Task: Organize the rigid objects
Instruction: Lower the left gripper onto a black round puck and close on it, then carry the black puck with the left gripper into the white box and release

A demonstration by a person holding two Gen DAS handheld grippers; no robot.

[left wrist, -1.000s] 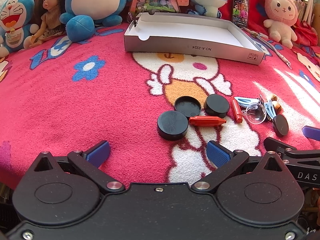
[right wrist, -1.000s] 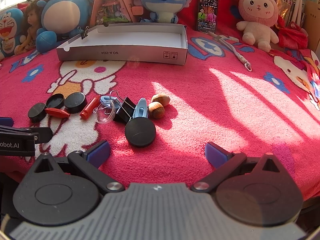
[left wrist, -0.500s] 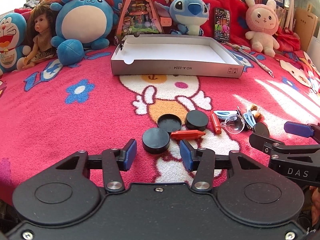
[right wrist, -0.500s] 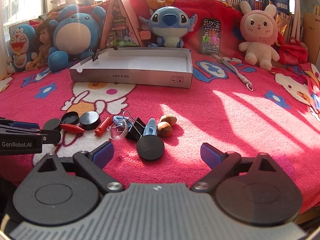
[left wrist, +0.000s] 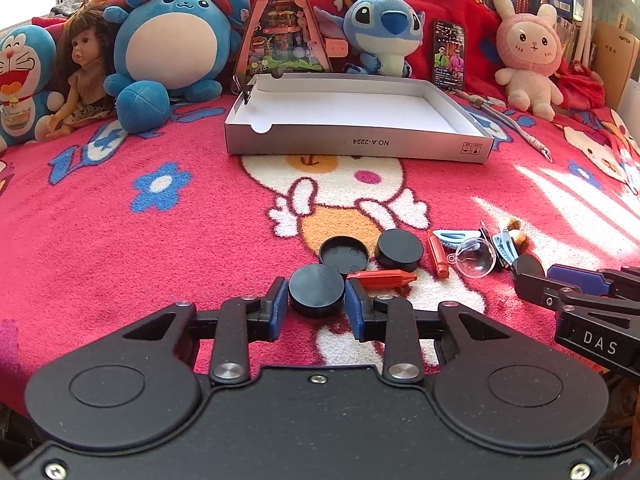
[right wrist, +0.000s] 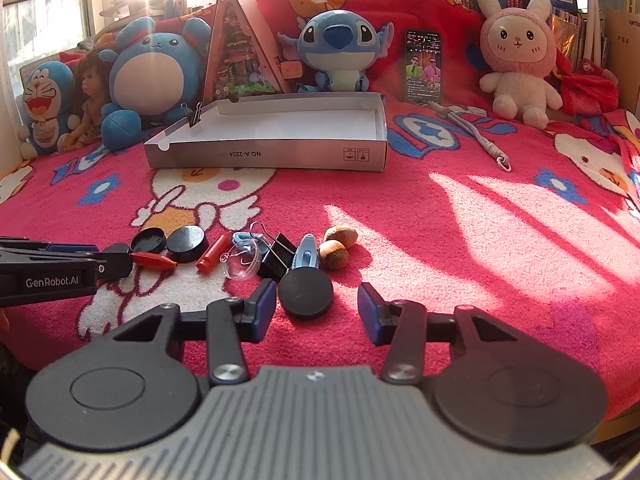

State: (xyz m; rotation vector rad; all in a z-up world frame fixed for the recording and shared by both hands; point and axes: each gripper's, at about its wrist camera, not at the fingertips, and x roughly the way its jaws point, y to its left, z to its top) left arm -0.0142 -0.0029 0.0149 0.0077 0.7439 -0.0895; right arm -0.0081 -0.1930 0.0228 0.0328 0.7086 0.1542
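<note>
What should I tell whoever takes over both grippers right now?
Left gripper: closed on a black cap on the blanket; not lifted yet.
Right gripper: open around another black cap, pads not touching it.
Still on the blanket: two more black caps, two red pieces, a clear dome, a binder clip, a blue clip and two nuts.
The white box sits behind them; I see only a binder clip on its rim.
Done: nothing boxed. Left: everything in the pile, if the box is the destination.
</note>
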